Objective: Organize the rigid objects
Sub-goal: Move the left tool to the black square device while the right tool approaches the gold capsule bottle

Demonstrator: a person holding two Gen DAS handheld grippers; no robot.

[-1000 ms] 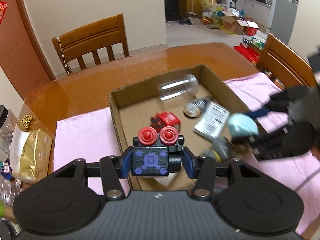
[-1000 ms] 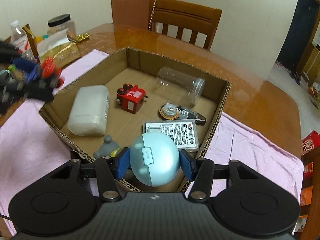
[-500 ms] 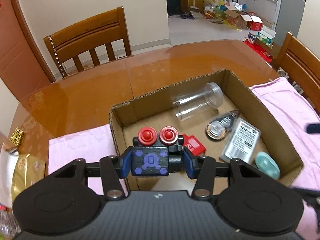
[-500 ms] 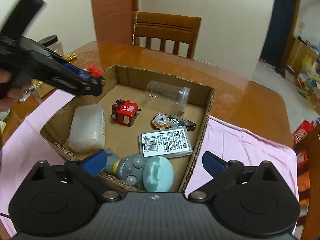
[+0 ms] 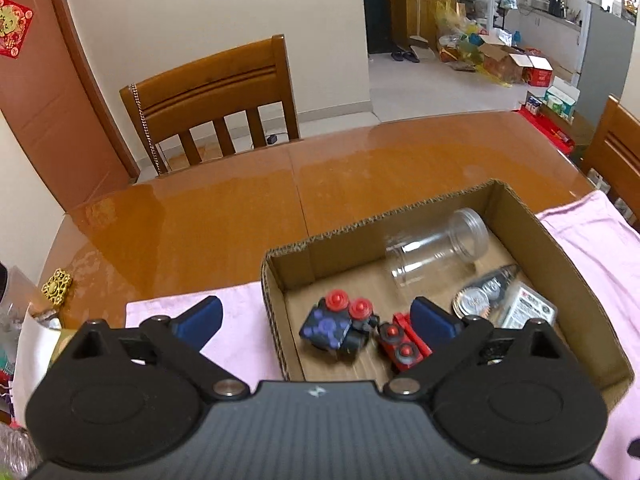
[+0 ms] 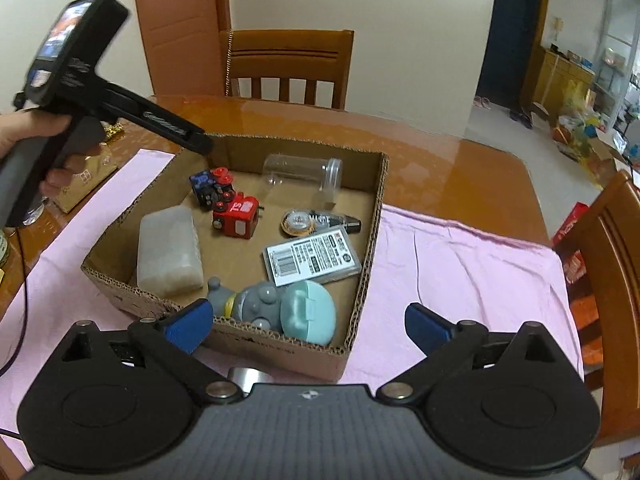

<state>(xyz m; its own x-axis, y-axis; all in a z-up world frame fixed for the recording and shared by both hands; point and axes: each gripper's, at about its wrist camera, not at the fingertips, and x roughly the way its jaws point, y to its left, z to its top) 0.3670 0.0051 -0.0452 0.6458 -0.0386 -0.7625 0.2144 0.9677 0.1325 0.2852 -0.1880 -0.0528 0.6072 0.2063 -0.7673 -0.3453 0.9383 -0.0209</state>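
An open cardboard box (image 5: 276, 264) (image 6: 280, 344) sits on a pink cloth. My left gripper (image 5: 316, 316) hovers over its near left corner with its jaws opening. Below and between them, untouched, a black and purple toy (image 5: 328, 326) (image 6: 204, 184) lies on the box floor beside a red toy (image 5: 400, 344) (image 6: 236, 220). My right gripper (image 6: 308, 322) stands open at the box's near wall with nothing in it. A teal case (image 6: 308, 314) rests inside that wall against a grey figure (image 6: 252, 300). The box also holds a clear jar (image 6: 300, 174), a white block (image 6: 168, 250), a labelled pack (image 6: 312, 256) and a tape dispenser (image 6: 312, 220).
The pink cloth (image 6: 460, 272) spreads on both sides of the box over a glossy wooden table (image 5: 360, 168). Wooden chairs (image 5: 208, 92) (image 6: 612, 264) stand at the far side and the right. Snack packs (image 5: 32, 344) clutter the left edge. A hand (image 6: 24, 132) holds the left tool.
The left gripper carried the black and purple toy over the box, opened and let it fall beside the red toy. The right gripper opened, left the teal case in the box and drew back.
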